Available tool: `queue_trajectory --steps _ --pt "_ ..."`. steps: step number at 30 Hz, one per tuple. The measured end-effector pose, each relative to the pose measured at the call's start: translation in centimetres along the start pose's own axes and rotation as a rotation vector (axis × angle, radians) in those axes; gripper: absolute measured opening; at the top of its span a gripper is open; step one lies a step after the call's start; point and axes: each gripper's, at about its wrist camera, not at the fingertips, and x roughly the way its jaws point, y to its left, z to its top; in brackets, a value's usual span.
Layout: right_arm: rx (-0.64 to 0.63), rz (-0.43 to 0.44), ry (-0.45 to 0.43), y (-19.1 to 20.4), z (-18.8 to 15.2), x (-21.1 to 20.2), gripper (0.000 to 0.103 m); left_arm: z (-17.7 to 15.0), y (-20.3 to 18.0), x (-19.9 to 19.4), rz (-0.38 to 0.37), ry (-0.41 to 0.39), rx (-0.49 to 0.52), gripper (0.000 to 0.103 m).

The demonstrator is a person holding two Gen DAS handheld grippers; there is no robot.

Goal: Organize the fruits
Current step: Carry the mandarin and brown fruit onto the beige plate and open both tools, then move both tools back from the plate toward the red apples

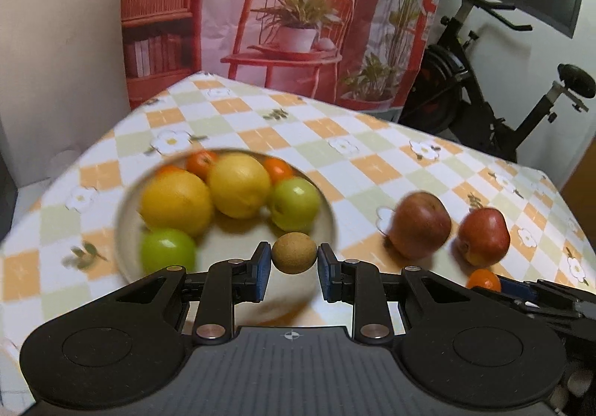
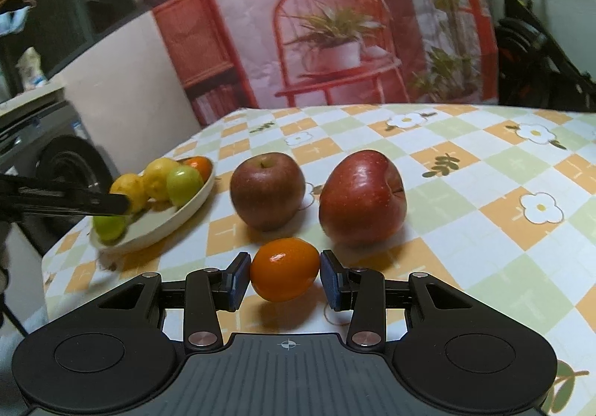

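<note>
My left gripper (image 1: 294, 259) is shut on a small round brown fruit (image 1: 294, 252), held just above the near rim of a cream plate (image 1: 126, 214). On the plate lie two yellow fruits (image 1: 238, 185), two green ones (image 1: 294, 203) and small oranges (image 1: 201, 160). My right gripper (image 2: 285, 276) is shut on a small orange (image 2: 285, 268), low over the checked tablecloth. Beyond it stand two red apples: a darker one (image 2: 267, 191) and a brighter one (image 2: 362, 197). In the right wrist view the left gripper's arm (image 2: 63, 198) crosses in front of the plate (image 2: 171, 218).
The table (image 1: 335, 155) wears an orange, green and white checked cloth with flowers. A printed backdrop (image 1: 298, 6) hangs behind it. An exercise bike (image 1: 484, 99) stands off the table's far right. A pale wall panel (image 1: 56, 62) borders the left side.
</note>
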Motion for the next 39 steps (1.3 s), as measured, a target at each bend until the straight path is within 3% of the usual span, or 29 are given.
queue_trajectory --steps 6,12,19,31,39 --pt "-0.069 0.042 -0.007 3.8 2.3 1.7 0.038 2.6 4.5 -0.1 -0.042 0.054 0.004 0.029" --pt "-0.154 0.109 0.034 8.2 4.8 4.8 0.037 2.0 5.4 0.9 -0.087 0.078 0.069 0.029" --pt "-0.271 0.094 0.103 11.7 5.6 8.7 0.037 2.5 5.4 2.3 -0.170 0.068 0.101 0.029" --pt "-0.371 0.114 0.147 14.6 4.9 11.1 0.038 2.5 6.6 4.4 -0.204 0.112 0.047 0.029" --pt "-0.388 0.121 0.095 14.7 4.6 9.5 0.038 2.3 6.8 4.1 -0.154 0.101 0.029 0.035"
